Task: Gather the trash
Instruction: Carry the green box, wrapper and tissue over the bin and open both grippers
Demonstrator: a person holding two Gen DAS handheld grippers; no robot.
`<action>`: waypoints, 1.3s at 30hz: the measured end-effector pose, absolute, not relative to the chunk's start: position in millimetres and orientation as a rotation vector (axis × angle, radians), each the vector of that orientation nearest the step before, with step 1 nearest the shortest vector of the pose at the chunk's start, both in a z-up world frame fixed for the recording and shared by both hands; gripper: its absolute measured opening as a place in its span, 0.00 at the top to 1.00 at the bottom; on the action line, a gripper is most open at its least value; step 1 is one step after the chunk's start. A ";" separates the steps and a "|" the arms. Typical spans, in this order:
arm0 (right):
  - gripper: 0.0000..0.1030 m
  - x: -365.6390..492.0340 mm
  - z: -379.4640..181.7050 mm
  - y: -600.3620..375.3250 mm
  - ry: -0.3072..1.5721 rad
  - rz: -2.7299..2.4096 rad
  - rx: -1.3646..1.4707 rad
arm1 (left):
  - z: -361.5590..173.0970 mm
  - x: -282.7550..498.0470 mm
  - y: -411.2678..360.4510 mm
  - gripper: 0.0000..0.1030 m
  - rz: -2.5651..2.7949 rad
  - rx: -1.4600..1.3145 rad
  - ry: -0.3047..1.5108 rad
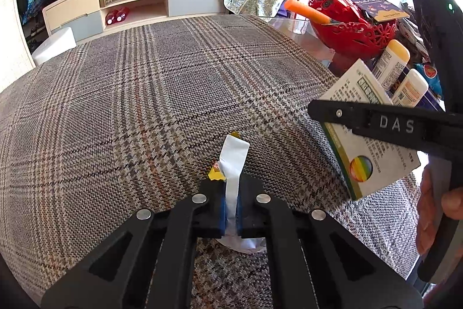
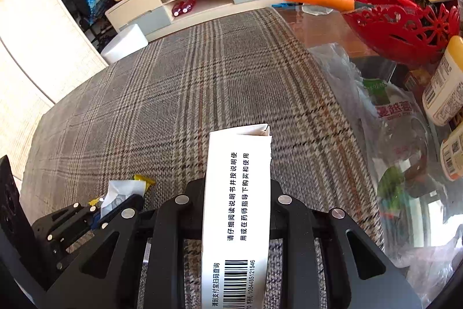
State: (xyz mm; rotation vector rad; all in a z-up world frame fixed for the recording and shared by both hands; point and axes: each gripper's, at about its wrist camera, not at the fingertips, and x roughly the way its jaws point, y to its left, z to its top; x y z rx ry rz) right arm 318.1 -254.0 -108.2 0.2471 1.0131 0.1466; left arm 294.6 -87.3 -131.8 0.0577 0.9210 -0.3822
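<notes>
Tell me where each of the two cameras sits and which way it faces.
Left wrist: on the left gripper, facing down across the plaid cloth; it pinches a white wrapper; a hand shows at right.
Right wrist: on the right gripper, same direction; it clamps a white box.
Shared: wrapper, box, red basket, TV cabinet.
</notes>
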 end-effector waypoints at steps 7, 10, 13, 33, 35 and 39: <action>0.76 275.4 -109.3 -240.3 1.032 0.166 0.226 | -129.1 250.5 -72.5 0.97 -0.364 0.025 0.944; 0.76 244.3 -101.6 -234.9 1.030 0.176 0.207 | -121.1 216.1 -64.5 0.98 -0.344 0.003 0.947; 0.76 204.8 -89.9 -230.9 1.033 0.192 0.213 | -105.1 174.8 -57.9 0.97 -0.319 -0.010 0.938; 0.76 -16.0 -88.1 -235.3 1.040 0.210 0.244 | -101.4 -37.0 -48.9 0.97 -0.314 -0.128 0.992; 0.76 -17.1 -107.8 -232.6 1.050 0.230 0.234 | -119.1 -42.1 -47.8 0.97 -0.316 -0.130 1.014; 0.76 -17.8 -150.7 -229.1 1.084 0.256 0.203 | -160.3 -48.2 -41.5 0.97 -0.317 -0.156 1.068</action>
